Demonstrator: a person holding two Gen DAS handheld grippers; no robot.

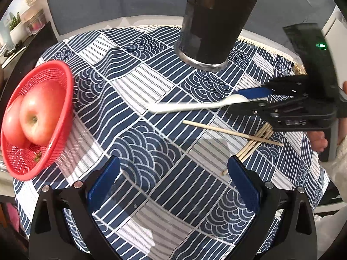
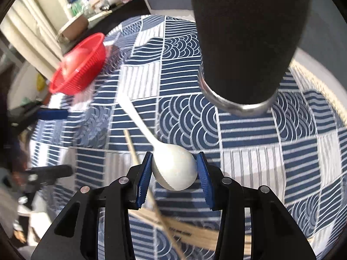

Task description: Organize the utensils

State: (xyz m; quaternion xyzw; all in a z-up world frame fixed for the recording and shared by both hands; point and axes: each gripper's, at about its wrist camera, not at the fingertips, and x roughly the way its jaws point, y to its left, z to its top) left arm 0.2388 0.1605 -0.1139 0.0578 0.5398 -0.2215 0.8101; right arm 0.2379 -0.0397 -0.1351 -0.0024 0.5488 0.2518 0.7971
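Far left, at the table edge: red basket (image 1: pixel 35 117) with two apples (image 1: pixel 41 117) inside, on the blue-and-white patterned tablecloth (image 1: pixel 151 143). In the right wrist view the same basket sits upper left, blurred.

Lower middle of the left wrist view: left gripper (image 1: pixel 173 186), jaws spread wide, nothing between the blue pads (image 1: pixel 104 182). It hangs over bare cloth, pointing steeply down. Its right finger stands just in front of the near ends of the chopsticks.

Centre top: black cup (image 1: pixel 214 26) with a metal rim at its base, upright on the cloth, well apart from the basket. Its mouth is out of frame in both views.

Right of centre: white spoon (image 1: pixel 195 106), lying roughly level, handle pointing left toward the basket, bowl at the right. The right wrist view shows the bowl of the spoon (image 2: pixel 175 169) pinched between the two blue pads of the right gripper (image 2: pixel 174 173); both pads press on its sides. Jaws narrowed to about the width of the bowl. The spoon appears lifted off the cloth; I cannot tell how far.

Below the spoon, right side: loose chopsticks (image 1: pixel 253 138) on the cloth, one lying across the others. A hand (image 1: pixel 318 140) grips the right gripper's handle at the far right.
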